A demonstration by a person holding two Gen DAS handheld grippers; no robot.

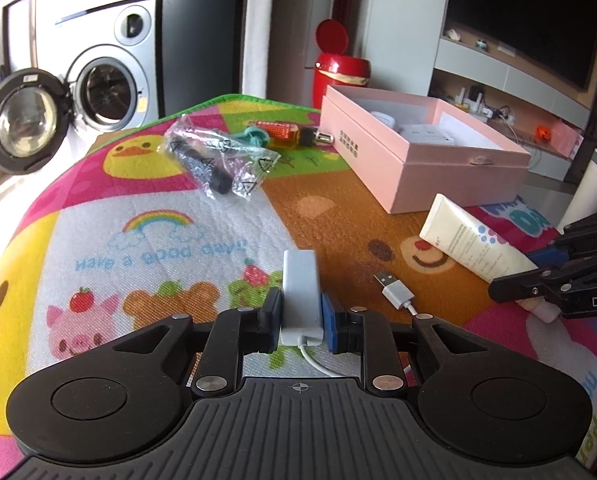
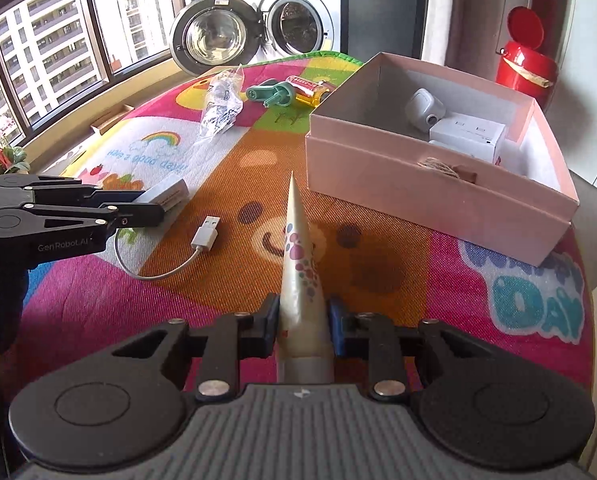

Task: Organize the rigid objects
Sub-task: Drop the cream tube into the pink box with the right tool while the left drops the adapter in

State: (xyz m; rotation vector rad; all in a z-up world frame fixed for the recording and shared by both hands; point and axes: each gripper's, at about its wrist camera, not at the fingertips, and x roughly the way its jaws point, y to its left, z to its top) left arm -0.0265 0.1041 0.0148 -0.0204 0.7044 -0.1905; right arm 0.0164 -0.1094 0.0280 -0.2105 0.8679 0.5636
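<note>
My left gripper is shut on a white adapter block, which sticks out forward between the blue pads. Its thin white cable ends in a silver USB plug lying on the play mat. The right wrist view shows the same adapter and plug at the left. My right gripper is shut on a cream tube with pink and blue dots, gripped near its cap, its flat end pointing away. An open pink box stands just beyond, with a white gadget and a white carton inside.
On the far side of the colourful mat lie a clear bag holding a black part, a teal piece and a yellow bottle. A red bin and a washing machine with its door open stand beyond the mat's edge.
</note>
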